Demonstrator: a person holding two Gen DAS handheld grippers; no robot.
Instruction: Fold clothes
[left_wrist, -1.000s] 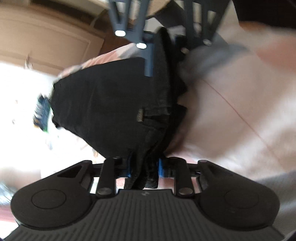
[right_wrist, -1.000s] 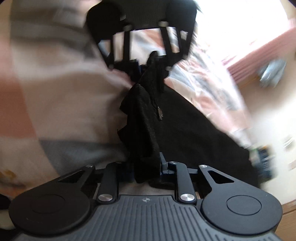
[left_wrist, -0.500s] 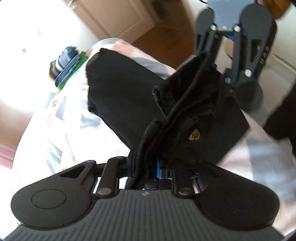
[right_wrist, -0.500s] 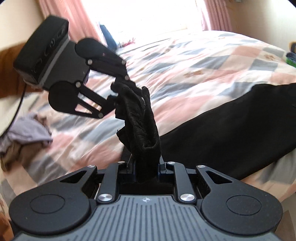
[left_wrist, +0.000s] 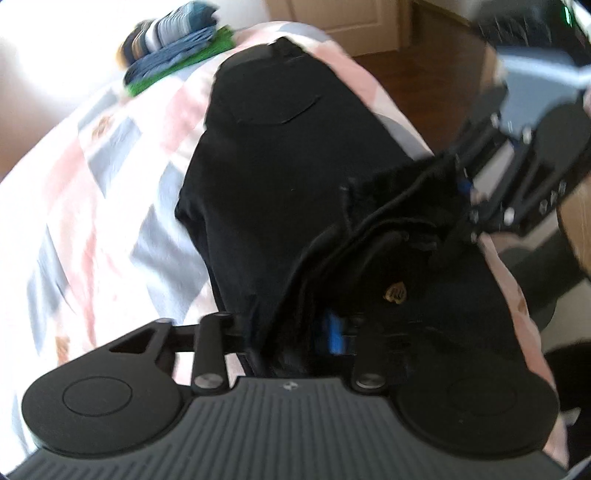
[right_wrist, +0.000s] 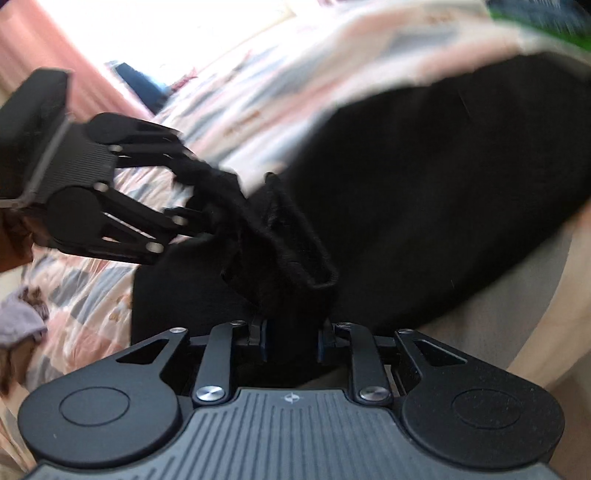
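Left wrist view: the left gripper (left_wrist: 295, 332) is clamped on a bunched edge of the black trousers (left_wrist: 288, 166), the dark cloth squeezed between its jaws with a strip of blue pad showing just to the right of the fold. Ahead of this gripper the rest of the garment lies spread along the patchwork quilt (left_wrist: 92, 192), a back pocket visible on its far part and a small gold badge (left_wrist: 396, 294) sitting just ahead and to the right of the jaws. Further ahead and to the left, past the trousers' far end, a stack of folded clothes (left_wrist: 177, 44) in blue, striped and green rests on the quilt. Up and to the right, the right gripper (left_wrist: 465, 195) pinches the same bunched edge, so the cloth stretches between the two tools. In the right wrist view that gripper (right_wrist: 291, 334) is likewise closed on a thick wad of black fabric that rises straight out of its jaws, the left gripper (right_wrist: 199, 218) gripping the edge ahead and to the left. The broad black body of the garment spreads ahead to the right over the quilt (right_wrist: 240, 110). The picture is blurred with motion.
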